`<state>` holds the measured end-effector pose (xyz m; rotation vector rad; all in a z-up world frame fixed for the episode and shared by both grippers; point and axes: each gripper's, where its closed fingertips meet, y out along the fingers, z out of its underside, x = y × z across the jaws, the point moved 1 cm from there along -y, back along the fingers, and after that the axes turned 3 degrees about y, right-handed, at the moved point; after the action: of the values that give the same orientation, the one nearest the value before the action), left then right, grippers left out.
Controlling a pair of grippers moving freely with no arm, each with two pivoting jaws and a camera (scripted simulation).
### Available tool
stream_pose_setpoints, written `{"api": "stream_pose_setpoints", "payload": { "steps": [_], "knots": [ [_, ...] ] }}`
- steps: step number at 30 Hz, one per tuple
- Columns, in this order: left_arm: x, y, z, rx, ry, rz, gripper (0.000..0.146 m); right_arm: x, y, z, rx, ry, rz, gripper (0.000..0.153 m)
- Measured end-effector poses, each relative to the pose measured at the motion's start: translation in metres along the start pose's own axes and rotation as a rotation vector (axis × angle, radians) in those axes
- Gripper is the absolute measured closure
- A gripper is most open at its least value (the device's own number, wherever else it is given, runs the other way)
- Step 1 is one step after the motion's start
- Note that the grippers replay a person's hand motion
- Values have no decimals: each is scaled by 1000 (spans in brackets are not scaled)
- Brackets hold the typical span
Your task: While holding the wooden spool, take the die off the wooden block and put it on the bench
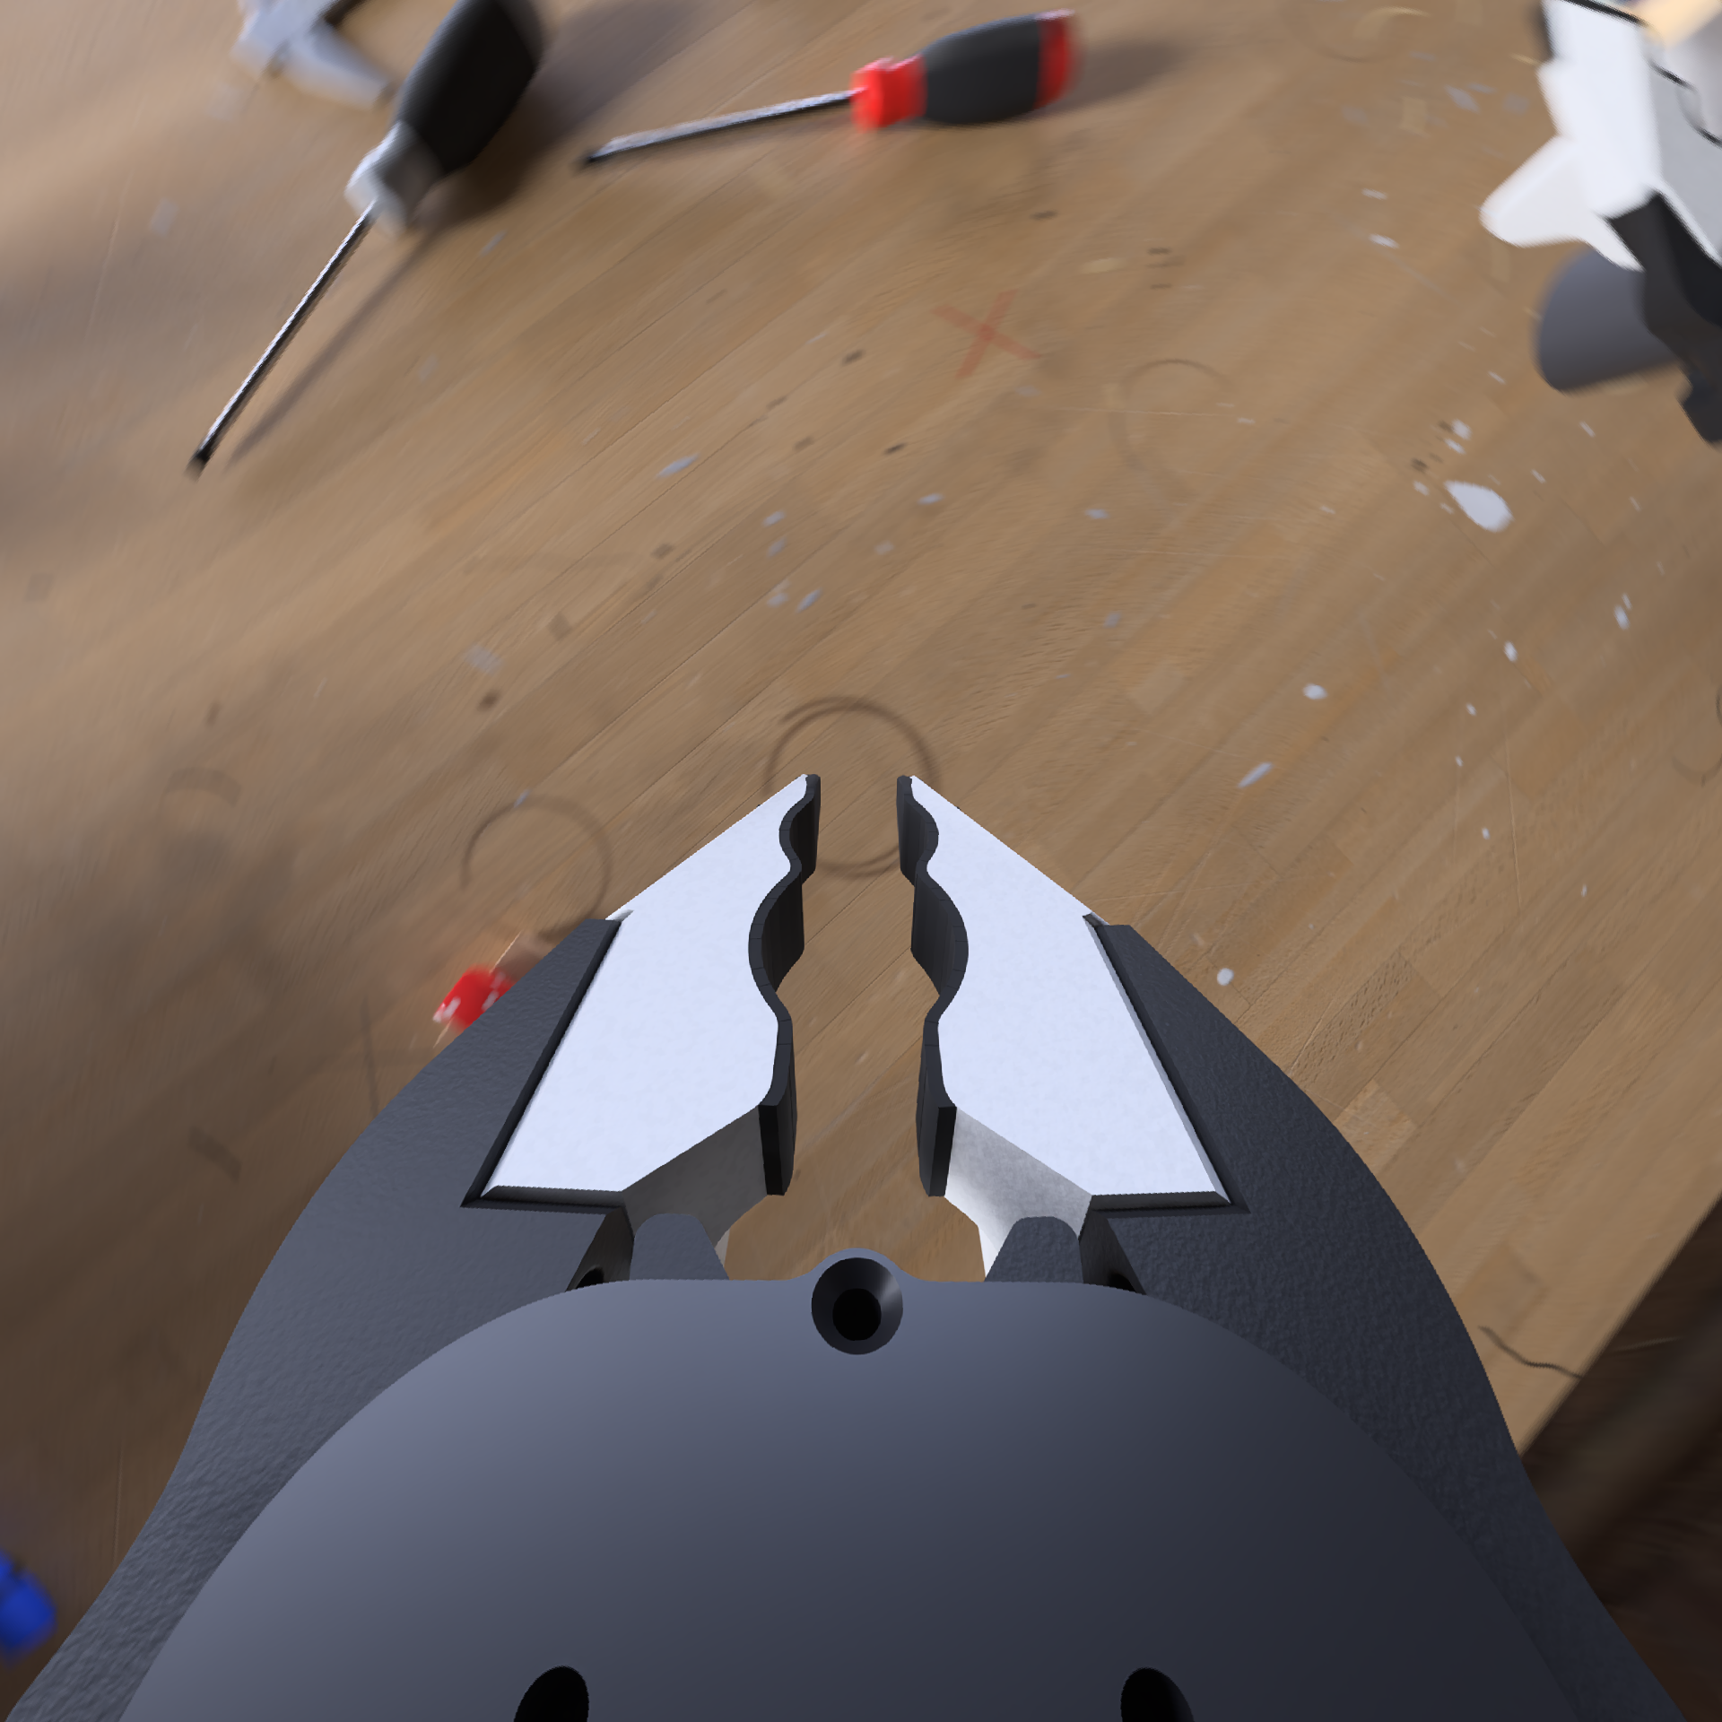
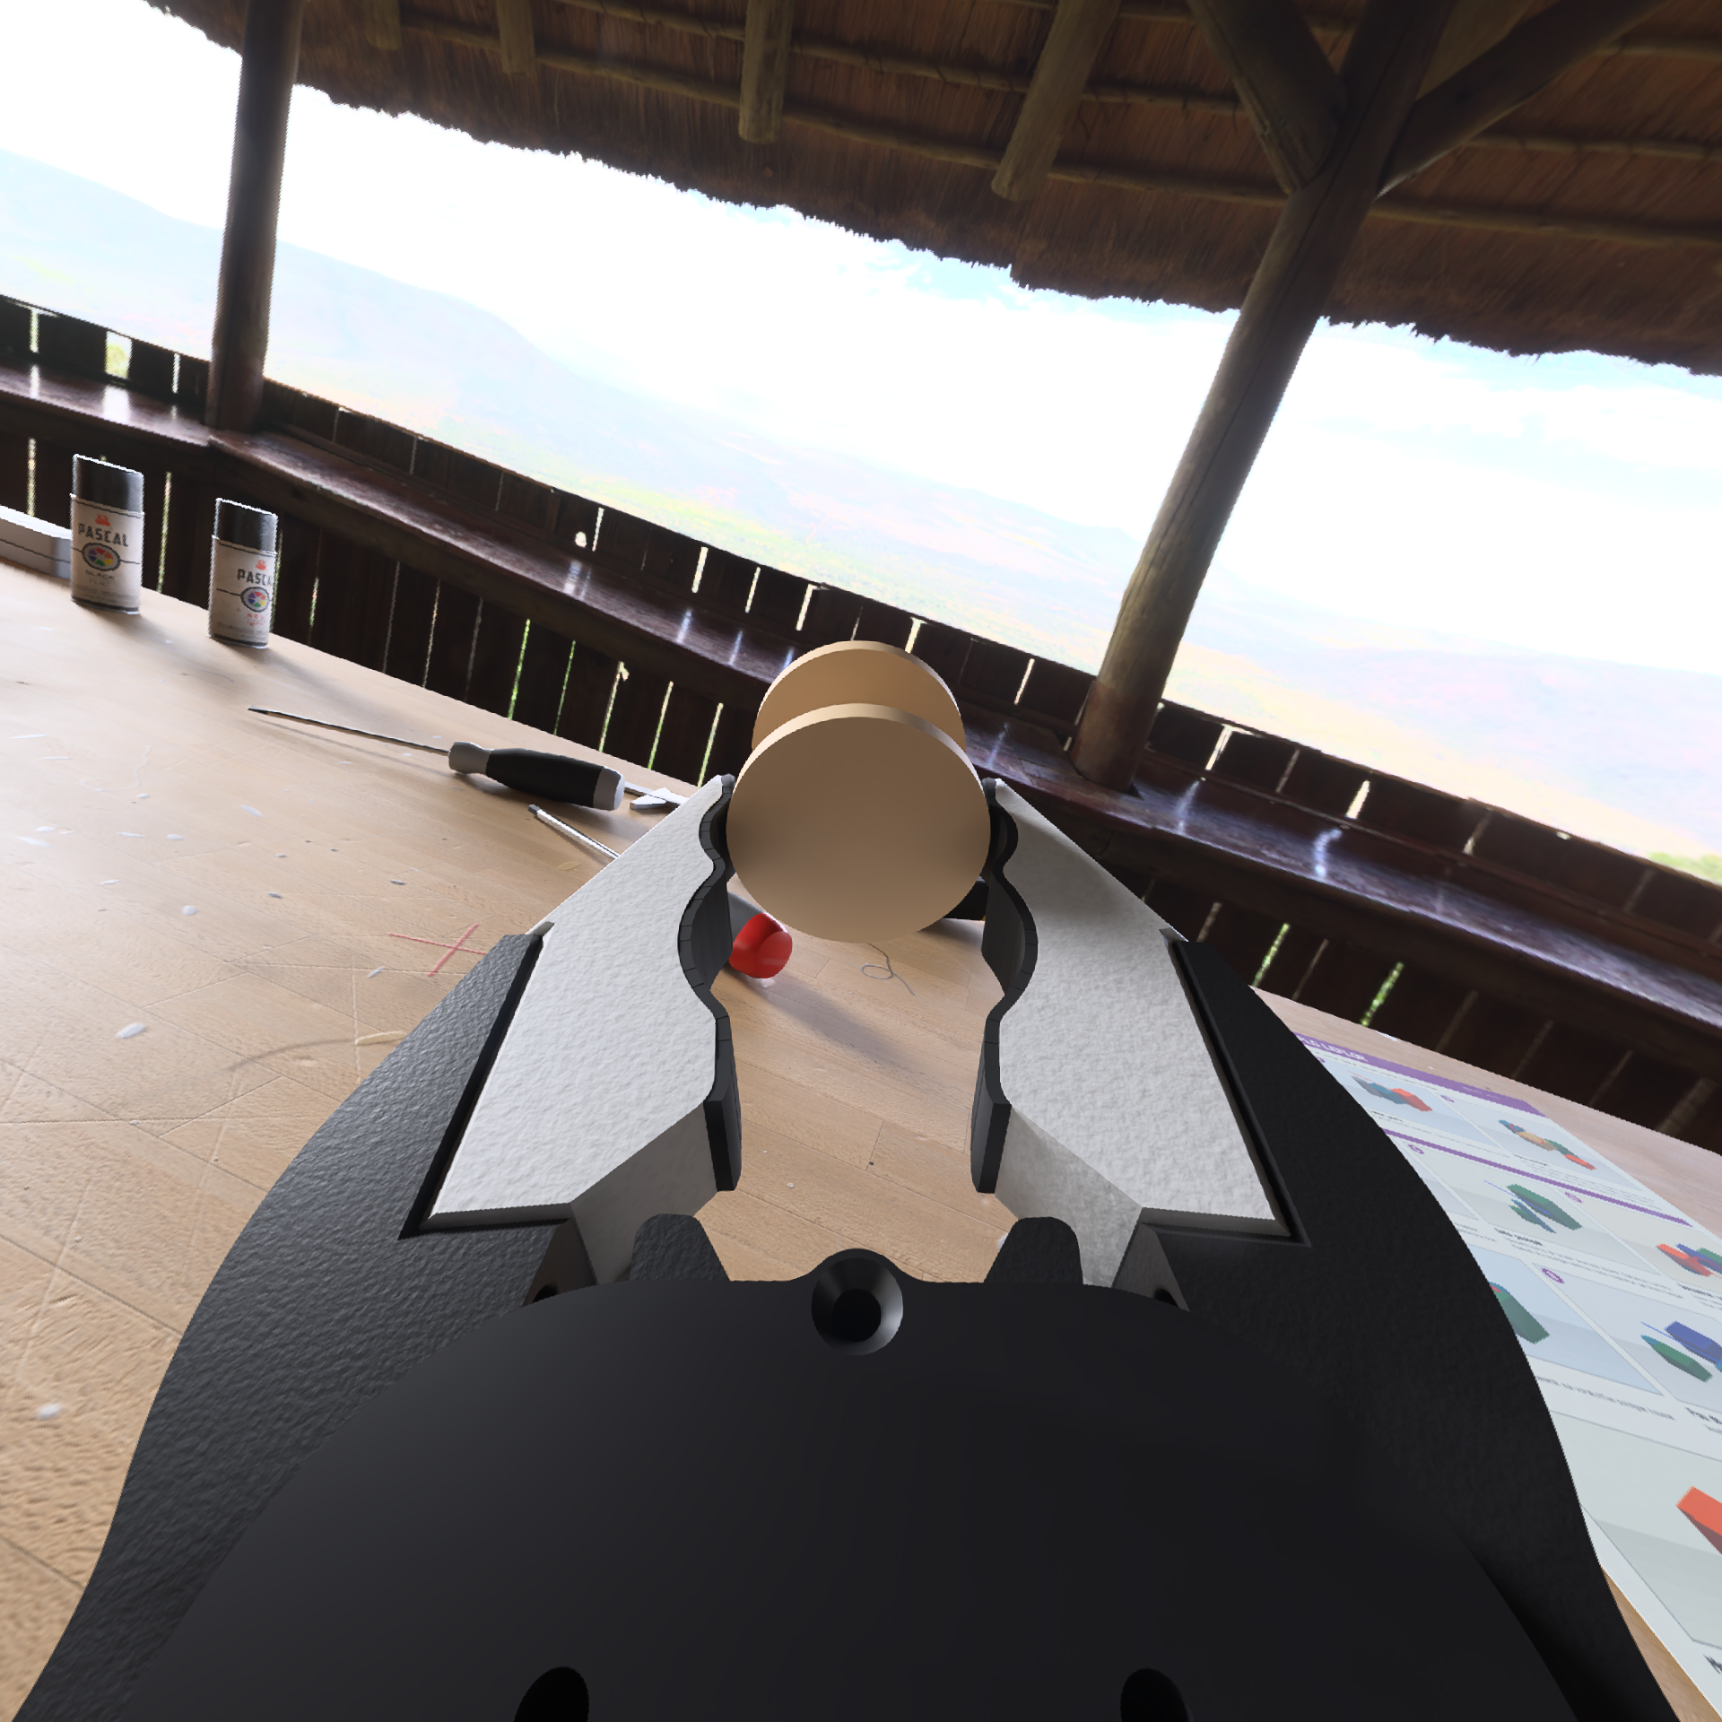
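Note:
In the left wrist view my left gripper (image 1: 857, 792) hangs over the wooden bench (image 1: 1025, 578). Its jaws stand a narrow gap apart with nothing between them. A small red die (image 1: 471, 995) lies on the bench at the lower left, partly hidden by my left finger housing. The view is blurred. In the right wrist view my right gripper (image 2: 857, 801) is shut on a wooden spool (image 2: 857, 839), gripped at its waist and held above the bench. The right gripper also shows, blurred, at the top right of the left wrist view (image 1: 1621, 186). The wooden block is not in view.
A red-and-black screwdriver (image 1: 932, 79) and a black-handled screwdriver (image 1: 438, 121) lie at the far side. A blue object (image 1: 19, 1612) sits at the lower left. Two spray cans (image 2: 107, 531) stand far left. A printed sheet (image 2: 1584, 1258) lies at right. The bench edge (image 1: 1537, 1379) is near right.

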<state>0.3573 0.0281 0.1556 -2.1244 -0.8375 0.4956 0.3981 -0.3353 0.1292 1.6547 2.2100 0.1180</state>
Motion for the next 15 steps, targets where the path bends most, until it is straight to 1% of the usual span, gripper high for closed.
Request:
{"api": "stream_pose_setpoints", "payload": {
  "steps": [2,5,6,8,11,13,15],
  "knots": [
    [-37,12,-3,-46,153,19,130,0,-1,-1,-4,1,-2,101],
    [-78,40,6,-22,324,-13,130,1,-1,-2,-9,0,-7,101],
    [-89,51,13,2,358,-7,130,2,-2,-2,-9,-1,-9,101],
    [-105,75,27,68,374,29,130,2,-2,-3,-10,-3,-12,101],
    [-120,103,43,155,344,99,130,3,-3,-3,-7,-5,-17,101],
    [-126,114,48,191,342,120,130,4,-4,-3,-6,-5,-20,101],
    [-128,121,49,218,361,110,129,4,-4,-3,-6,-1,-23,101]
  ]
}}
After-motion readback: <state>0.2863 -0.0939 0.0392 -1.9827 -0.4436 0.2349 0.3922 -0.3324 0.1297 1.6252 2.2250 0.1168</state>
